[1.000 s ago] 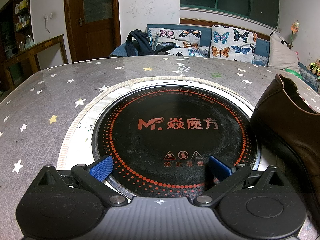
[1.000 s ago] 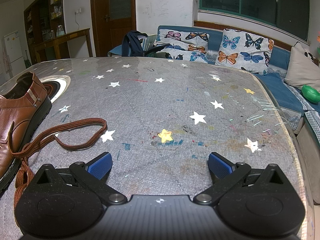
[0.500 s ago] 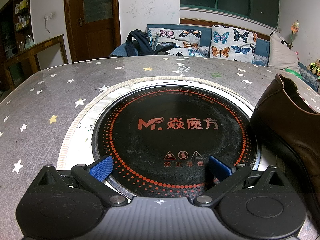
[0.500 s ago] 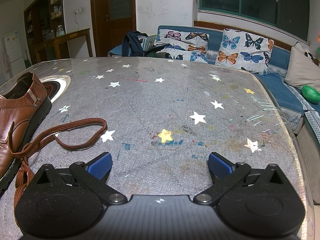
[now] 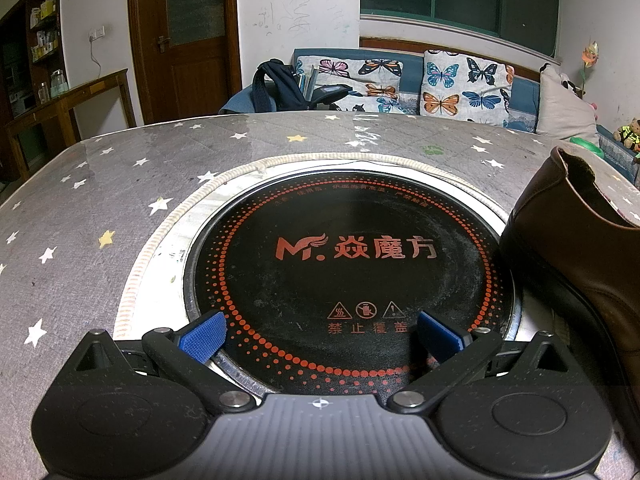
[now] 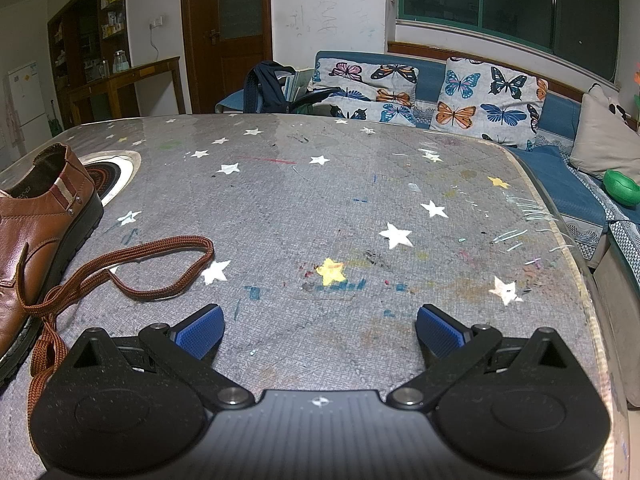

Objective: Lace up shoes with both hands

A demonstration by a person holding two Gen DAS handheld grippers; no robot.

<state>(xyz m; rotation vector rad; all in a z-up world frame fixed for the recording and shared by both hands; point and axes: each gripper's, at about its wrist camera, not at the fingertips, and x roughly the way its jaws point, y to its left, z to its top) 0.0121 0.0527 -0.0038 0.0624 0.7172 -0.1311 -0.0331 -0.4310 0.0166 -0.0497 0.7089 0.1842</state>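
A brown leather shoe (image 5: 580, 248) stands at the right edge of the left wrist view, heel toward the far side; it also shows at the left edge of the right wrist view (image 6: 36, 236). Its brown lace (image 6: 132, 268) lies loose in a loop on the grey star-patterned tablecloth, right of the shoe. My left gripper (image 5: 320, 336) is open and empty, low over a black round hotplate, left of the shoe. My right gripper (image 6: 320, 332) is open and empty, over the cloth, right of the lace.
A black induction hotplate (image 5: 352, 256) with red markings is set into the table (image 6: 360, 208). The table's right edge (image 6: 576, 264) drops to a blue sofa with butterfly cushions (image 6: 492, 100). A wooden door (image 5: 188, 36) and a side table (image 5: 64, 104) stand behind.
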